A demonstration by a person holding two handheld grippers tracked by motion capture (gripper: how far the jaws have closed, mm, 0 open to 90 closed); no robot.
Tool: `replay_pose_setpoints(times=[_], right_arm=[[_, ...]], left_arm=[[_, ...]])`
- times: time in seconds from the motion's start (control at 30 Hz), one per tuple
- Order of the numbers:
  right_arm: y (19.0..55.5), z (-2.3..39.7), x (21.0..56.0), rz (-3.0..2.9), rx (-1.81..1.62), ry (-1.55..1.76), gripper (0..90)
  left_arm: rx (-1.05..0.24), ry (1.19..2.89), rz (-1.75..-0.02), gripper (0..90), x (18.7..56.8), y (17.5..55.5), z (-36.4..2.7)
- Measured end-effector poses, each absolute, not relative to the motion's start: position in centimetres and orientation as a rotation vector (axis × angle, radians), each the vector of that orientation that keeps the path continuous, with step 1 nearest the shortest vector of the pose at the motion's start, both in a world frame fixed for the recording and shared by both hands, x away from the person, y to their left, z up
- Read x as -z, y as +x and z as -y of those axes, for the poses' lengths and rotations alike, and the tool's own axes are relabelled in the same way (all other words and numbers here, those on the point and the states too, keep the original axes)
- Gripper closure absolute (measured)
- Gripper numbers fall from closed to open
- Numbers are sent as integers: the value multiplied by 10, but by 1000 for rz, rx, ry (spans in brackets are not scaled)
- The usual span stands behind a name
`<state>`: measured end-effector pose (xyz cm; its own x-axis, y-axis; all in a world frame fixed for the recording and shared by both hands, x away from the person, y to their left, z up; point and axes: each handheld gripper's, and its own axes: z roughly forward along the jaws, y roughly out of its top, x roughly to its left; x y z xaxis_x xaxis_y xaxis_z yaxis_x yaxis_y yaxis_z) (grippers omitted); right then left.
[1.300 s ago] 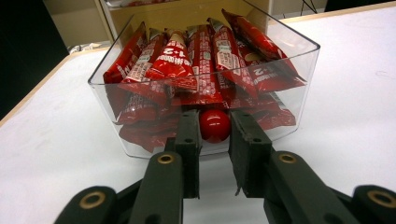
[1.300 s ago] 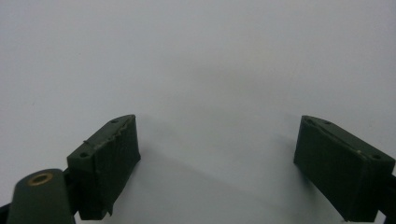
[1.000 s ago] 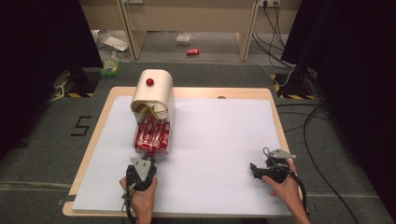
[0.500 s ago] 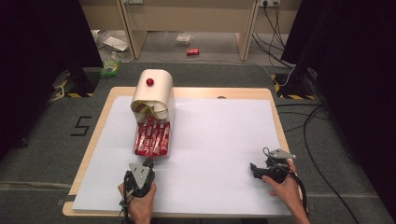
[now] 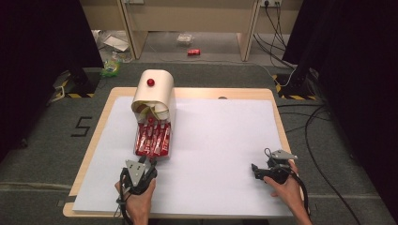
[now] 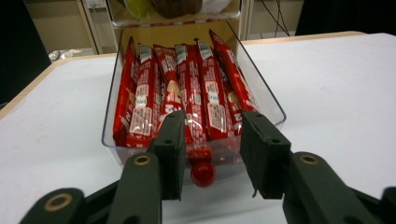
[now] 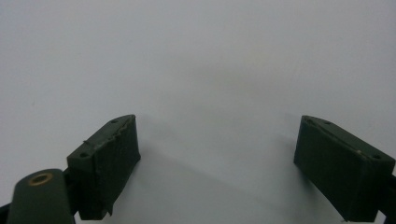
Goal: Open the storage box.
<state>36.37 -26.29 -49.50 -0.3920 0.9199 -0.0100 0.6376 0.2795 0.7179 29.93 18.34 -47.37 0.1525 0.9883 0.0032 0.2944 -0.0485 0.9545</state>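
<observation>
Clear plastic is forming the drawer (image 6: 261,91), a shallow, thin-walled tray that is standing pulled out of the cream box (image 5: 155,93), straight ahead of the left tongs (image 6: 209,158). Its small red knob (image 6: 203,173) is sitting in the gap between the two black jaws, which have just been opening; they are standing apart now, and neither pad seems to be pressing on the knob. The knob is looking hard, round and glossy, so it is likely slippery; I judge it the place to take hold, squeezed squarely from both sides and moved level along the drawer's travel, since the thin walls are looking rigid but easy to crack or flex under a jaw. The drawer is probably light, and it is holding a row of red foil packets (image 6: 180,100), soft and crinkly, lying lengthwise and side by side, free to slide if the tray is tipped. The box has a rounded top with a second red knob (image 5: 150,82) on it. The right tongs (image 7: 217,158) are resting well off to the side of the drawer, jaws wide apart over the smooth white sheet (image 7: 201,60), holding nothing. The sheet is covering a pale wooden table (image 5: 197,93).
</observation>
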Motion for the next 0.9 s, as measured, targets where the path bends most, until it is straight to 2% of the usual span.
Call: replay_pose_setpoints(times=[0.2,0.57,0.9], right_arm=[[364,263,495,-2129,-893,1401,144],[364,263,495,-2129,-893,1401,144],[364,263,495,-2129,-893,1401,144]], left_arm=[[-966,1496,-1288,485,458,309,-188],[-940,1545,-1279,407,449,322,-187],[-903,1500,-1310,355,443,329,-196]])
